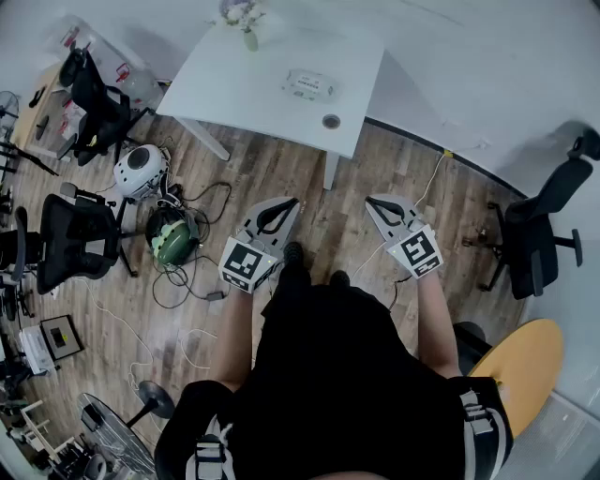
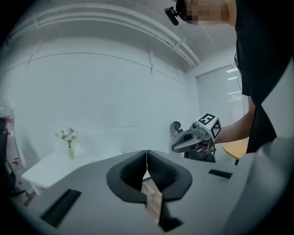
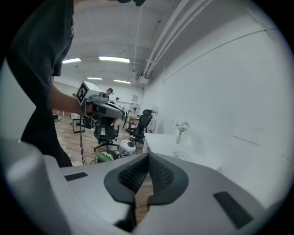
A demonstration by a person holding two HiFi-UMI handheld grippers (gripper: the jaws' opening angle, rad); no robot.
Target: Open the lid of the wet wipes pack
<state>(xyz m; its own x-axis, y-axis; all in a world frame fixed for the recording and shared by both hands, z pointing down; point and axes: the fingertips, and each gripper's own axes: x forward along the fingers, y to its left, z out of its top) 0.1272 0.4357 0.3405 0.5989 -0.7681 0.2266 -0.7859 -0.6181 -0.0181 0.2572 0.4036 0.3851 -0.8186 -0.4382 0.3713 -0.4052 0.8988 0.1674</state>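
**Both grippers shut and empty, well short of the wipes on the table**

Head view: the wet wipes pack [image 1: 308, 84] lies flat on the white table [image 1: 225, 89], lid closed as far as can be made out. A round grey fitting [image 1: 331, 121] sits in the tabletop near it, and a small vase of flowers [image 1: 246, 21] stands at the table's far edge. The person stands on the wooden floor [image 1: 450, 202], well apart from the table. The left gripper [image 1: 281, 202] and the right gripper [image 1: 376, 201] are held out side by side, both pointing toward the table. To the left are a white helmet [image 1: 141, 169], a green helmet [image 1: 172, 236], loose cables and black office chairs. A round yellow table [image 1: 525, 361] stands at lower right.

Left gripper view: the left gripper's [image 2: 146, 156] jaws are pressed together at the tips, with nothing between them. The right gripper [image 2: 176, 146] hangs beside it in the air. The vase [image 2: 69, 146] shows on the table [image 2: 46, 170] to the left.

Right gripper view: the right gripper's [image 3: 148, 159] jaws also meet at the tips and hold nothing. Beyond them the wipes pack [image 3: 182, 156] lies on the table [image 3: 158, 143], in front of the vase [image 3: 180, 131]. The left gripper [image 3: 120, 111] is at the left.
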